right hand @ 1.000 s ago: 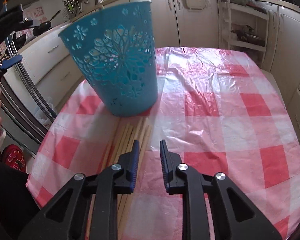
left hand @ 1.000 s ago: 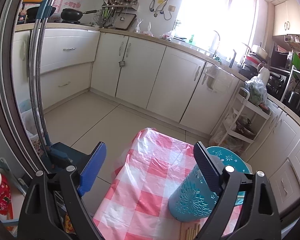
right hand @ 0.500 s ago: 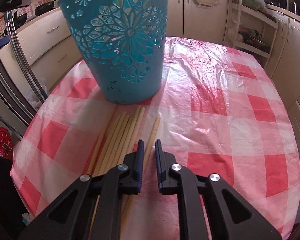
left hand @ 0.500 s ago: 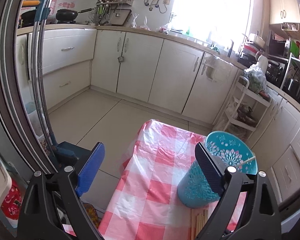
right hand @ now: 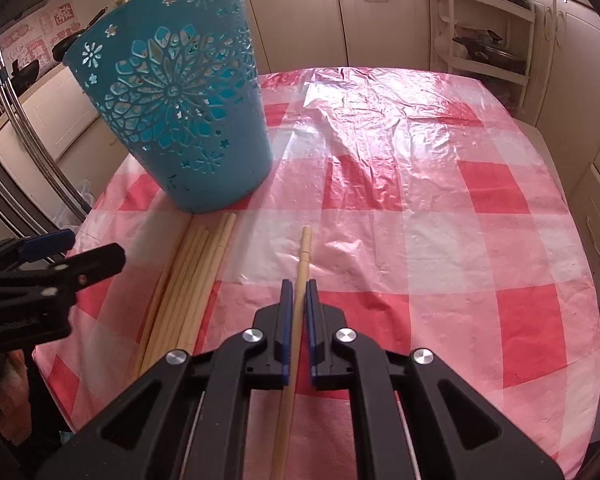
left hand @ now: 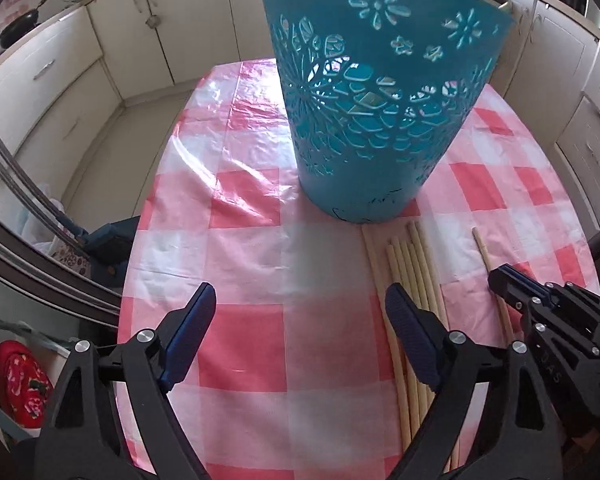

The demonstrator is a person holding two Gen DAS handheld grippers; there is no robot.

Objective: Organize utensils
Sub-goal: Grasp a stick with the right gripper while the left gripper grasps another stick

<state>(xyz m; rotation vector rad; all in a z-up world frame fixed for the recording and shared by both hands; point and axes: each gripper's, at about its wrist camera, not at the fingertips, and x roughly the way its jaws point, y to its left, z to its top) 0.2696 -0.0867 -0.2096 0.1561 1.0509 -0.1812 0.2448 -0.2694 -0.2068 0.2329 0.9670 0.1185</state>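
A teal perforated basket (left hand: 376,112) stands upright on the red-checked table (left hand: 252,264); it also shows in the right wrist view (right hand: 180,120). Several wooden chopsticks (left hand: 414,276) lie in a bundle in front of it, seen also in the right wrist view (right hand: 192,272). My right gripper (right hand: 299,292) is shut on a single chopstick (right hand: 303,256) that lies apart from the bundle to its right; this gripper shows in the left wrist view (left hand: 512,280). My left gripper (left hand: 300,312) is open and empty above the table, left of the bundle, and shows in the right wrist view (right hand: 84,256).
Cream kitchen cabinets (right hand: 364,12) run along the far walls. A white rack (right hand: 488,40) stands behind the table. A metal pole (left hand: 20,200) and a red bag (left hand: 20,384) are off the table's left edge.
My left gripper swung down and right over the table toward the basket and bundle. My right gripper closed on the single chopstick, which now lies apart from the bundle.
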